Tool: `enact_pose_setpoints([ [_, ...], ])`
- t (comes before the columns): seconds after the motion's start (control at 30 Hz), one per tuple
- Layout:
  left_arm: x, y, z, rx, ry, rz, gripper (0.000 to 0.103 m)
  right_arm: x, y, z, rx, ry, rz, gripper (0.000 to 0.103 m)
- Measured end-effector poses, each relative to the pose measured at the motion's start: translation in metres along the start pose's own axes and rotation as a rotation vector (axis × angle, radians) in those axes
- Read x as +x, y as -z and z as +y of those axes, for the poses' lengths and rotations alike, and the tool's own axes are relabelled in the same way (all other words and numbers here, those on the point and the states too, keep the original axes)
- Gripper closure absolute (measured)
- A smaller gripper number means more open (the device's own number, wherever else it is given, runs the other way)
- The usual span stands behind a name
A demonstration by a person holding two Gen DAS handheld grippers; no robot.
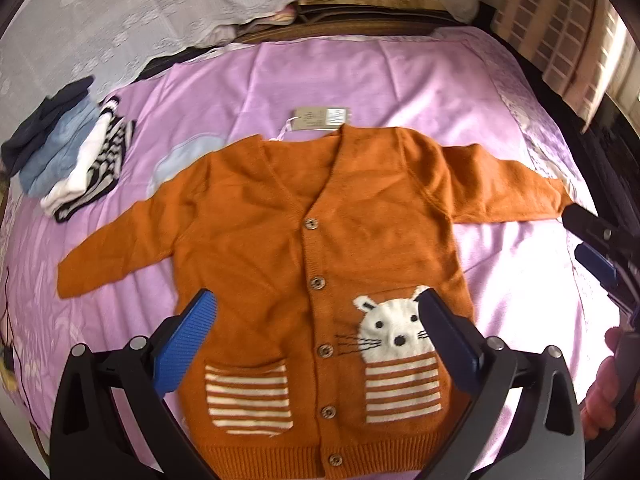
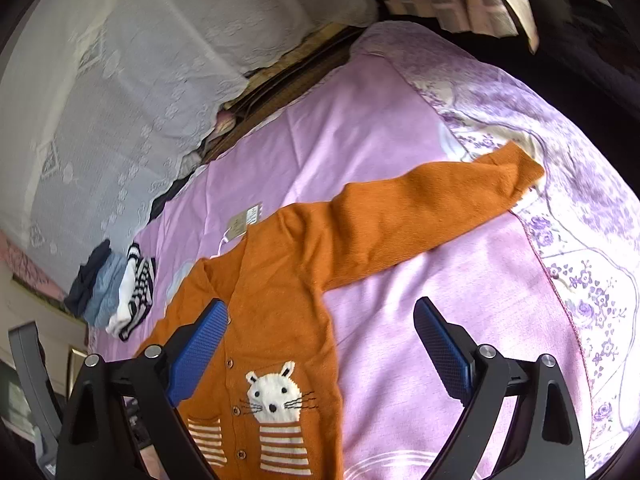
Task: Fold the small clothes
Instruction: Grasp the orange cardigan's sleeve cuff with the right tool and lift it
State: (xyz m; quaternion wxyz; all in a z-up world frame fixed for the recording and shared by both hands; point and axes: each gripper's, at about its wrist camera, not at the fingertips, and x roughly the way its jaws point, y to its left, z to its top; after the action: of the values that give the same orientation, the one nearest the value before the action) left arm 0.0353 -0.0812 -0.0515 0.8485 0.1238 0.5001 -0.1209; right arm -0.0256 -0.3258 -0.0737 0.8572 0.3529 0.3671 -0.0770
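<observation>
A small orange cardigan (image 1: 280,216) lies flat, face up and buttoned, on the pink bedspread (image 1: 360,80), both sleeves spread out. It has a white cat face (image 1: 390,328) and two striped pockets. A paper tag (image 1: 320,117) lies at its collar. My left gripper (image 1: 316,300) is open and empty above the lower front. My right gripper (image 2: 320,312) is open and empty above the cardigan's right side (image 2: 288,280); it also shows at the right edge of the left wrist view (image 1: 588,232), by the right sleeve cuff.
A pile of folded clothes (image 1: 68,152), dark blue, light blue, white and striped, sits at the bed's left; it also shows in the right wrist view (image 2: 116,292). White lace pillows (image 1: 160,4) lie at the head. A floral purple sheet (image 2: 580,240) borders the right edge.
</observation>
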Motion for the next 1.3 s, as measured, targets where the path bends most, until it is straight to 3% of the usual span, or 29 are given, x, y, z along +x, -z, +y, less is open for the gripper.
enact_pose_setpoints([
  [0.17,0.030,-0.015,-0.071,0.233,-0.052,-0.088,0.005,0.006,-0.025,-0.080,0.270,-0.030,-0.019,0.018],
  [0.27,0.046,-0.026,-0.107,0.316,-0.072,-0.145,0.006,0.009,-0.039,-0.116,0.366,-0.043,-0.043,0.023],
  [0.37,0.065,-0.039,-0.132,0.348,-0.048,-0.152,0.014,0.014,-0.050,-0.144,0.447,-0.052,-0.061,0.035],
  [0.43,0.080,-0.048,-0.145,0.356,-0.022,-0.123,0.026,0.018,-0.058,-0.161,0.498,-0.068,-0.072,0.046],
  [0.5,0.096,-0.054,-0.154,0.367,-0.007,-0.091,0.042,0.024,-0.064,-0.174,0.532,-0.063,-0.080,0.047],
  [0.77,0.121,-0.055,-0.166,0.393,0.000,-0.078,0.044,0.056,-0.079,-0.199,0.575,-0.032,-0.064,0.050],
  [0.87,0.127,-0.056,-0.170,0.400,-0.009,-0.074,0.044,0.064,-0.084,-0.196,0.553,-0.017,-0.066,0.058],
  [0.93,0.130,-0.058,-0.169,0.380,0.003,-0.058,0.044,0.067,-0.085,-0.195,0.547,-0.018,-0.061,0.080],
  [1.03,0.134,-0.062,-0.167,0.359,0.039,-0.040,0.049,0.065,-0.086,-0.190,0.530,-0.002,-0.069,0.096],
  [1.13,0.131,-0.060,-0.168,0.368,0.075,-0.038,0.069,0.052,-0.088,-0.183,0.507,-0.010,-0.099,0.096],
  [1.2,0.128,-0.060,-0.169,0.378,0.091,-0.038,0.101,0.040,-0.091,-0.175,0.485,-0.021,-0.124,0.096],
  [1.3,0.117,-0.058,-0.167,0.350,0.125,-0.051,0.103,0.021,-0.101,-0.155,0.434,-0.044,-0.173,0.097],
])
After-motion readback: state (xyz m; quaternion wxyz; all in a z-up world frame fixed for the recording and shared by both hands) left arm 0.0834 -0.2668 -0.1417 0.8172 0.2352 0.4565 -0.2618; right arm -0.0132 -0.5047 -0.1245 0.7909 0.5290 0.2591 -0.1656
